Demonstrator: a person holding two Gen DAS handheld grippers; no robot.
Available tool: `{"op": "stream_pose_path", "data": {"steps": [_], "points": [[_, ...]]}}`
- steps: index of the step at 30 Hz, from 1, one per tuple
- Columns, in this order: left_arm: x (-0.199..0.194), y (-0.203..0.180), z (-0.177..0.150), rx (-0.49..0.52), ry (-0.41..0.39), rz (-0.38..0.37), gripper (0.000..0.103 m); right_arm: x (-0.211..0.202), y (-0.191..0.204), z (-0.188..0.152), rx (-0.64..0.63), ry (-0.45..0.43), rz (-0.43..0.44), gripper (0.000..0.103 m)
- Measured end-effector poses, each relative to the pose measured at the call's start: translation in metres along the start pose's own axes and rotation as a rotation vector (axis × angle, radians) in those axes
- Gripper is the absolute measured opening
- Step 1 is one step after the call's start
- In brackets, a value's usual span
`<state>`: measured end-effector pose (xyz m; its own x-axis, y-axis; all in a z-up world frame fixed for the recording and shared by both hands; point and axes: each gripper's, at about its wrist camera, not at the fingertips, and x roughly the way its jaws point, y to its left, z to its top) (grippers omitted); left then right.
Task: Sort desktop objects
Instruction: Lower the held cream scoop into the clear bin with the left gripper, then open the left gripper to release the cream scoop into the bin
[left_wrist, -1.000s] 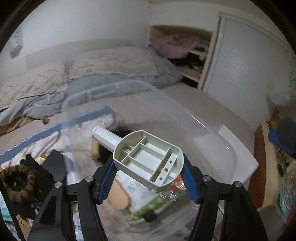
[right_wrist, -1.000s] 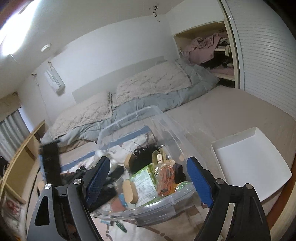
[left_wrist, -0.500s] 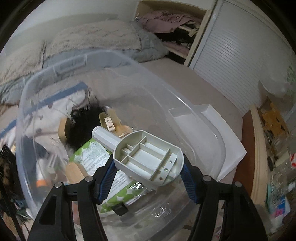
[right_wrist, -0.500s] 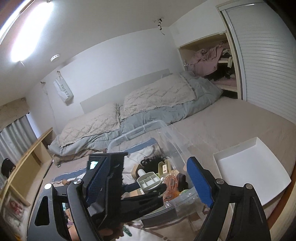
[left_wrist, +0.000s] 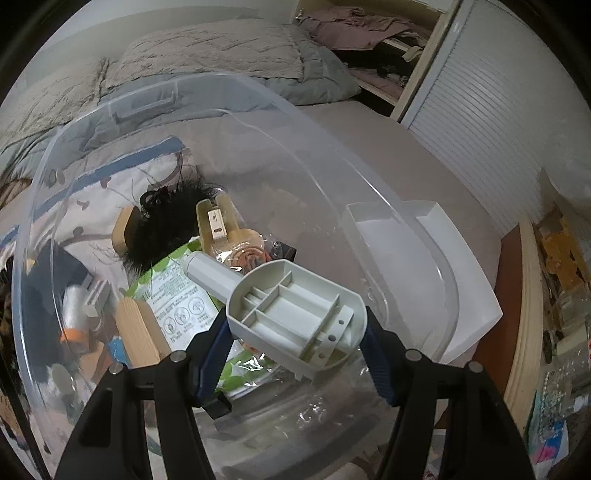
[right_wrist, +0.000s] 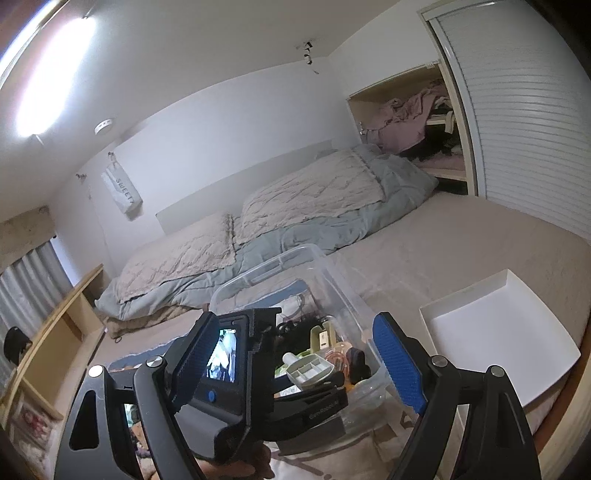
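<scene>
A beige bed (right_wrist: 461, 254) carries a clear plastic bin (left_wrist: 332, 177); a white tray (right_wrist: 495, 332) just beside; quilted bedding (right_wrist: 295, 199) behind.

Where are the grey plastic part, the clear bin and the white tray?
grey plastic part (left_wrist: 295, 314): left wrist view, on its ribbed inner face.
clear bin (left_wrist: 258, 88): left wrist view, on its far rim.
white tray (right_wrist: 495, 332): right wrist view, on its bare floor.

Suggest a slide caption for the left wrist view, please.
Left gripper holds a grey plastic part over a clear bin of sorted clutter.
</scene>
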<state>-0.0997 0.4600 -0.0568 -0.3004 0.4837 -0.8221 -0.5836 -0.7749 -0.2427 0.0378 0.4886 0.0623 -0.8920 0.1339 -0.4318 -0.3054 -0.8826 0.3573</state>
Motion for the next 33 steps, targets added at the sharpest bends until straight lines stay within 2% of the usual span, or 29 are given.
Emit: {"op": "stream_pose_path", "data": {"steps": [7, 11, 13, 14, 15, 18, 22, 33], "points": [[0.008, 0.007, -0.003, -0.156, 0.012, -0.012, 0.066, -0.001, 0.004, -0.002, -0.010, 0.011, 0.000, 0.085], [0.015, 0.008, -0.005, -0.273, 0.042, -0.074, 0.066, -0.002, 0.008, -0.003, -0.031, 0.010, -0.004, 0.085], [0.015, 0.008, -0.007, -0.309, 0.046, -0.089, 0.075, -0.003, 0.009, -0.003, -0.034, 0.008, -0.004, 0.085], [0.013, 0.010, -0.007, -0.335, 0.040, -0.088, 0.091, -0.004, 0.009, -0.003, -0.033, 0.006, -0.003, 0.085], [0.011, 0.010, -0.008, -0.346, 0.028, -0.080, 0.096, -0.004, 0.009, -0.003, -0.032, 0.005, -0.001, 0.085], [0.006, 0.011, -0.007, -0.348, 0.000, -0.061, 0.096, -0.004, 0.007, -0.002, -0.024, 0.002, 0.000, 0.085], [0.006, 0.012, -0.008, -0.347, 0.008, -0.068, 0.096, -0.003, 0.007, -0.003, -0.020, 0.010, 0.006, 0.085], [0.000, 0.002, -0.010, -0.266, -0.022, -0.051, 0.096, -0.002, 0.010, -0.003, -0.023, 0.015, -0.005, 0.085]]}}
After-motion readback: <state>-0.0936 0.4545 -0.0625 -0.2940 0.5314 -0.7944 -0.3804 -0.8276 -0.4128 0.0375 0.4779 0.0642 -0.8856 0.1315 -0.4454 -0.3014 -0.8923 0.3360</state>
